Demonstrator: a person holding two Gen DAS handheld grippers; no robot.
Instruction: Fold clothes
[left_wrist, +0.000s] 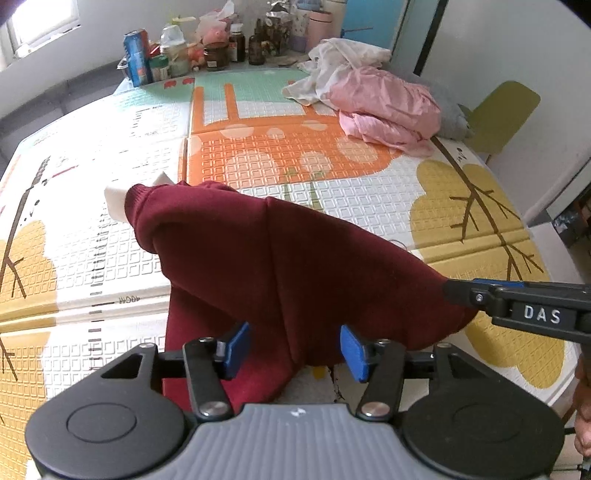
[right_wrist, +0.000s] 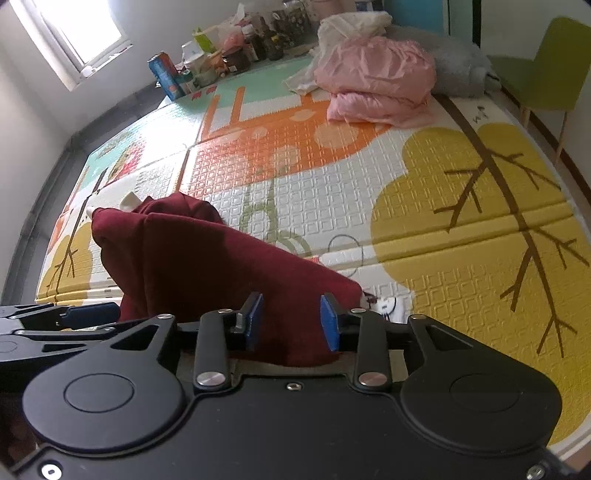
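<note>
**A:** So where's the person at with the folding? Nearest the cameras, the left gripper (left_wrist: 295, 349) has its jaws spread apart with the maroon sweater (left_wrist: 280, 258) bunched between and beyond them, not pinched as far as anyone can tell. The right gripper (right_wrist: 291, 319) looks the same, jaws released, cloth sitting in the gap.

**B:** Yeah, the sweater's a rumpled hump on the play mat (right_wrist: 461, 206), one ribbed cuff poking out at the far end. No neat rectangle, so that one's clearly not finished.

**A:** And further back there's a pink garment (left_wrist: 384, 107) heaped with a white garment (left_wrist: 332, 59), looking unfolded too.

**B:** Plenty left, then. Bottles and jars (left_wrist: 207, 48) are way at the back.
</note>
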